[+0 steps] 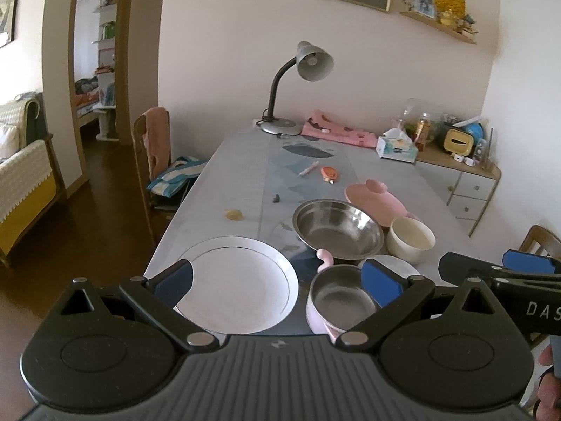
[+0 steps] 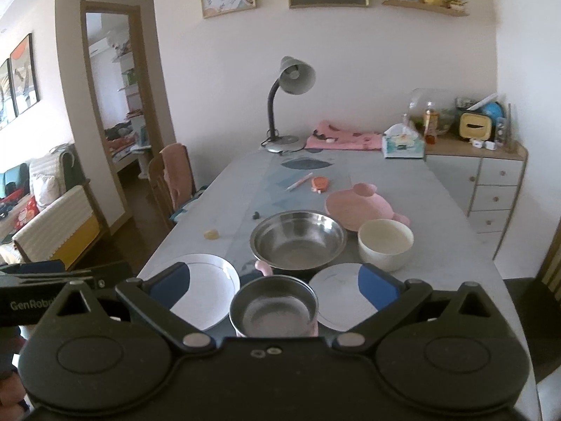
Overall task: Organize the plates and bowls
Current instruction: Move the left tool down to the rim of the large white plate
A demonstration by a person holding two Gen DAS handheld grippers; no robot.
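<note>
A large white plate (image 1: 238,280) lies at the table's near left corner. To its right stands a small pink pot (image 1: 340,301) with a steel inside, and a small white plate (image 2: 340,294) lies to the right of that. Behind them are a wide steel bowl (image 1: 338,228), a cream bowl (image 1: 412,238) and a pink plate (image 1: 375,200) with ear-like knobs. My left gripper (image 1: 277,280) hovers open over the large plate and the pot, holding nothing. My right gripper (image 2: 275,284) hovers open above the pot, also with nothing in it.
A desk lamp (image 1: 301,80), pink cloth (image 1: 336,129) and tissue box (image 1: 396,147) sit at the table's far end. A pen (image 1: 308,168) and an orange item (image 1: 329,174) lie mid-table. A chair (image 1: 150,154) stands on the left, a drawer cabinet (image 2: 491,193) on the right.
</note>
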